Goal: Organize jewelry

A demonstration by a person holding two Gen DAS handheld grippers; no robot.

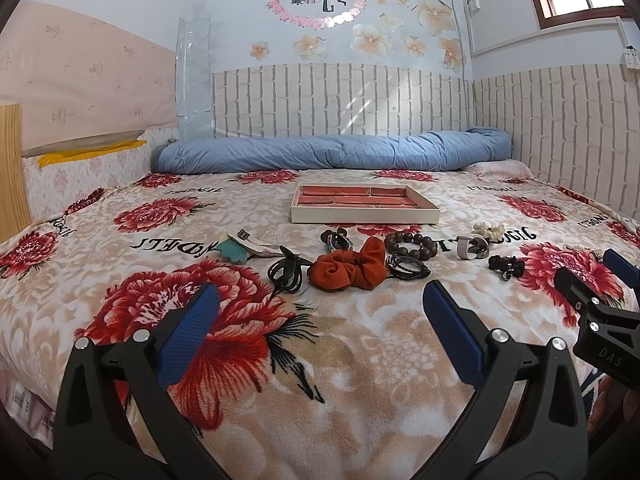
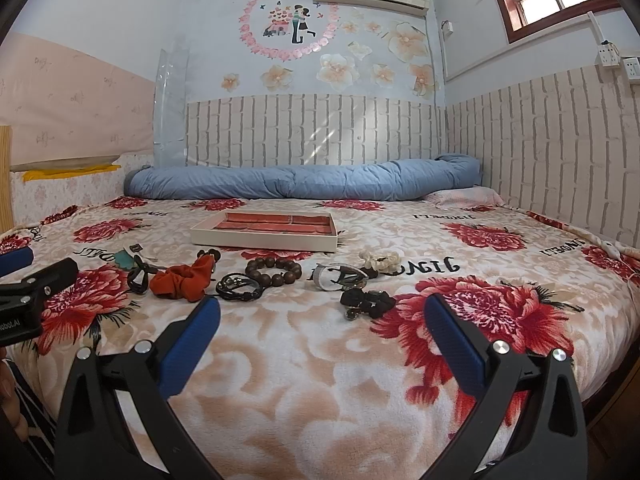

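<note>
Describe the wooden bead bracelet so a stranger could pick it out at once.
Find the shallow white tray with red lining in the middle of the flowered blanket. A row of accessories lies in front of it; the wooden bead bracelet sits mid-row, right of the orange scrunchie. It alone is a ring of round brown beads.

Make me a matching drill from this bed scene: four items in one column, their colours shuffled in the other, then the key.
Items:
1. Fabric scrunchie
2. Round-bead wooden bracelet
3. Rolled quilt along the wall
4. Flower-shaped hair tie

Colours:
A. Blue
B. Cream
C. Rust orange
D. Dark brown

Pairs: 1-C, 2-D, 3-A, 4-B
</note>
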